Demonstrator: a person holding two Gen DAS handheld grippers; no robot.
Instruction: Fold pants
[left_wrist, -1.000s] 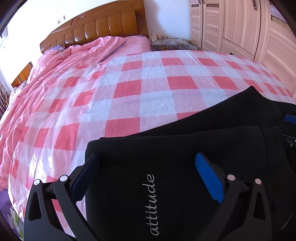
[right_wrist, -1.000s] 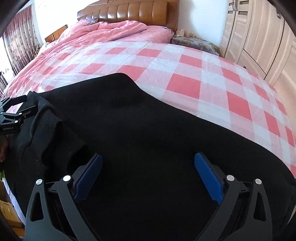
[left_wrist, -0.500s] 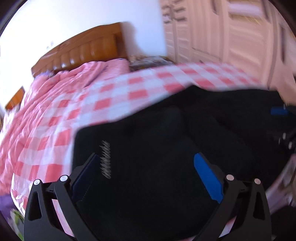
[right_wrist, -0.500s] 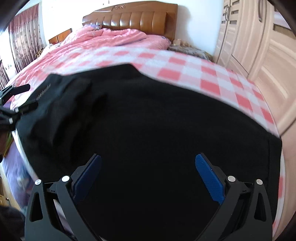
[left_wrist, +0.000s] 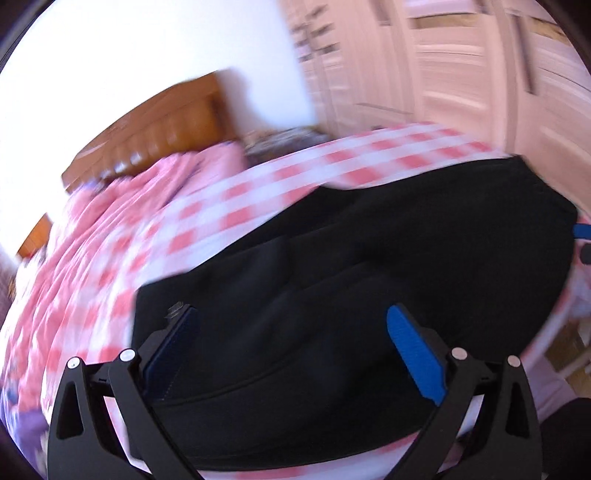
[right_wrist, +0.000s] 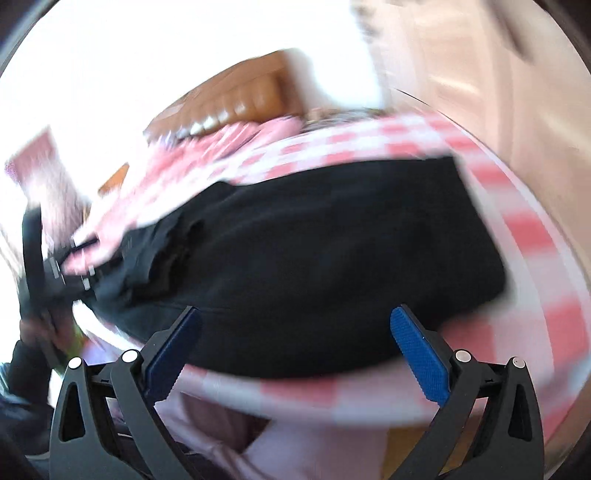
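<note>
Lying folded on checked bedspread (left_wrist: 240, 206), black pants (left_wrist: 369, 280); each gripper (left_wrist: 291, 354) (right_wrist: 295, 347) spread apart, empty

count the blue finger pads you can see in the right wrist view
2. One on the left finger at lower left, one on the right finger at lower right, both over the black pants. The other gripper's pads are too blurred to count.

Bright white wall (left_wrist: 129, 62) behind a wooden headboard (left_wrist: 155, 136), pale wardrobe doors (left_wrist: 461, 66) alongside, all blurred.

Pink checked bed cover (left_wrist: 258, 192), wooden headboard (left_wrist: 159, 136) behind, pale wardrobe doors (left_wrist: 461, 66) w/ blur.
</note>
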